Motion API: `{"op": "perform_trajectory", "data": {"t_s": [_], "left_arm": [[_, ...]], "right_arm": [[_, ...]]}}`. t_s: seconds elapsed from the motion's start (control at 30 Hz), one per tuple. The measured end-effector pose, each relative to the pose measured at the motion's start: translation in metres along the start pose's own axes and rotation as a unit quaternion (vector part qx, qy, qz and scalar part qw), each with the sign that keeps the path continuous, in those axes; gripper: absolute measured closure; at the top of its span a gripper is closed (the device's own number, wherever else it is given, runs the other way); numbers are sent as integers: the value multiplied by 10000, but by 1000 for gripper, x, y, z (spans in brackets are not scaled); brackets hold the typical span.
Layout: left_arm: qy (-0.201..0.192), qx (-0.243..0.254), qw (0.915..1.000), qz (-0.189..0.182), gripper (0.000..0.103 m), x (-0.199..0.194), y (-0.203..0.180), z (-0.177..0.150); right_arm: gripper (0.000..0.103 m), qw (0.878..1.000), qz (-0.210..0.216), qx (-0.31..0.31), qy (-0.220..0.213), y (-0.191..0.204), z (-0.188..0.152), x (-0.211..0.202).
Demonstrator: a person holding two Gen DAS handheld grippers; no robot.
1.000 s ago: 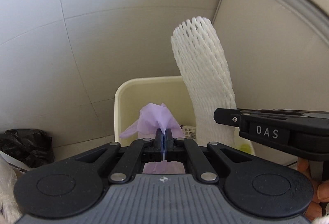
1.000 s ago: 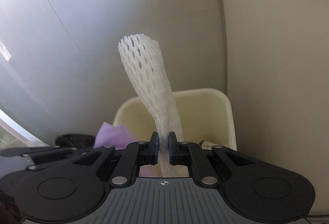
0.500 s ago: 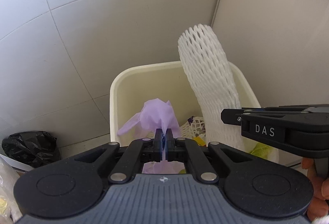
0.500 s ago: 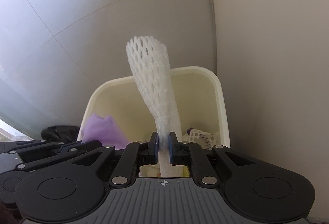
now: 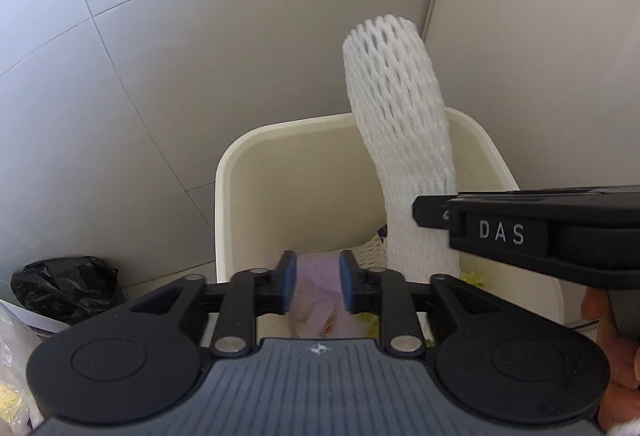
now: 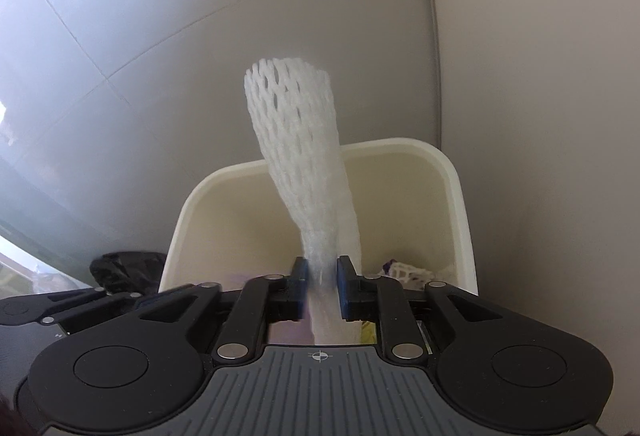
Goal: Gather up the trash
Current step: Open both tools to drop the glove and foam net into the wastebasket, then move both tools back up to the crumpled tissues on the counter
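A cream trash bin stands on the tiled floor under both grippers. My left gripper hangs over its left half. Its jaws are opening and stand apart, and a blurred purple tissue shows between and below the pads, not pressed by them. My right gripper is over the bin too. Its jaws are opening around the narrow lower end of a white foam net sleeve, which stands up tall and no longer looks squeezed. The same sleeve rises at the right of the left wrist view.
A cream wall panel closes in the bin's right side. A black plastic bag lies on the floor to the left. Another white net and yellow scraps lie in the bin. A person's hand holds the right gripper.
Both grippers have sunk toward the bin. Both pairs of jaws, shut before, have parted. The purple tissue has slipped down from the left pads; the foam sleeve's pinched end has widened.
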State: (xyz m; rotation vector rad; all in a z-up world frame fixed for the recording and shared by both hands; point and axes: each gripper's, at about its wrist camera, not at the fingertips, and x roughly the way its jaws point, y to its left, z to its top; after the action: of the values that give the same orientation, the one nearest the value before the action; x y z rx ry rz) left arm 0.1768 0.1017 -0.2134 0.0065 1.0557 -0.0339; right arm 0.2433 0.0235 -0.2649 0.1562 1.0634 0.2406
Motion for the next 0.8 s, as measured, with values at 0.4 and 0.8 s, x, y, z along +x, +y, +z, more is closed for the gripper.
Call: {"op": "perform_trajectory", "data": {"t_s": [0.4,0.8], "left_arm": [[-113,28,9999,-122,47,-19,-3,-3],[-381,78,9991,-170,35,-61,3,-5]], "right_arm": [[45,9998,-34,76,-174,-1,2,-17],[39,9992,-35,-99,-379,11,5,-67]]}}
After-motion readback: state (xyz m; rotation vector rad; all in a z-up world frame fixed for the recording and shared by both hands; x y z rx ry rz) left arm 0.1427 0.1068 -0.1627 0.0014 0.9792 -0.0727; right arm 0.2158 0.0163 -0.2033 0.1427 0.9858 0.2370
